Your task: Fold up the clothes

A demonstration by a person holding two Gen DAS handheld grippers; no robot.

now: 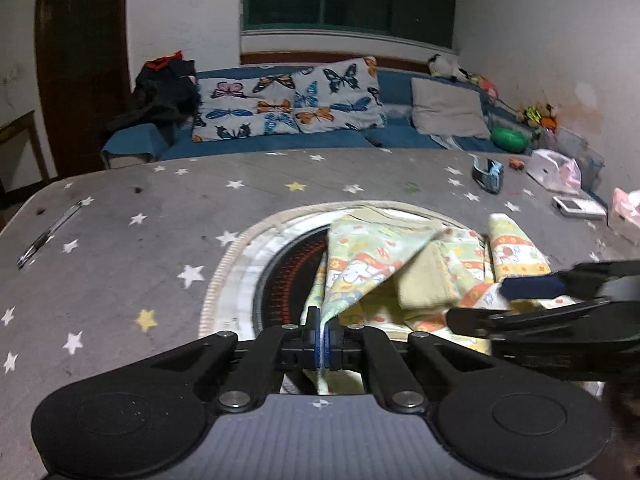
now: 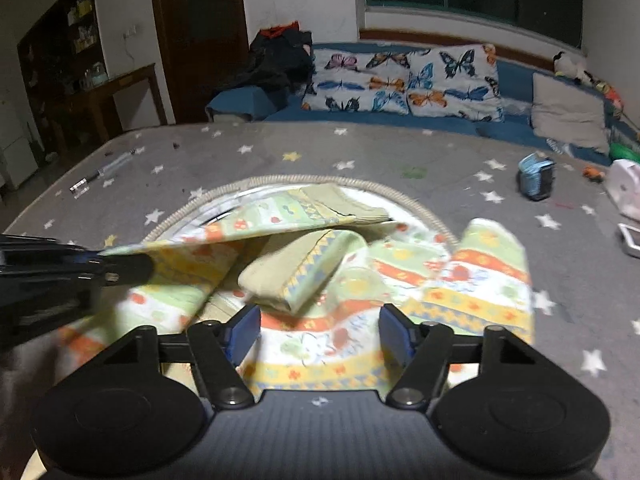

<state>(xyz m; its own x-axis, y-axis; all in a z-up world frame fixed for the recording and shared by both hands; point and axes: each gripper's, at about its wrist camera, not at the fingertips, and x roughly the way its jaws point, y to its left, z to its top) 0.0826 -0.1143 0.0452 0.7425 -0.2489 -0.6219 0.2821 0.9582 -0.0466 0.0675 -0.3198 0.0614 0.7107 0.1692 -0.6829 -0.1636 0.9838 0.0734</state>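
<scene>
Left wrist: left gripper (image 1: 322,334) pinches garment (image 1: 372,256); tape dispenser (image 1: 489,176) well apart.

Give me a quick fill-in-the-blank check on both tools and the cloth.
1. The left tool is ____ on the cloth.
2. The right tool has its jaws ____, holding nothing.
3. The cloth lies partly over a ____ mat.
4. The tablecloth is printed with ____.

Missing words: shut; open; round; stars
</scene>
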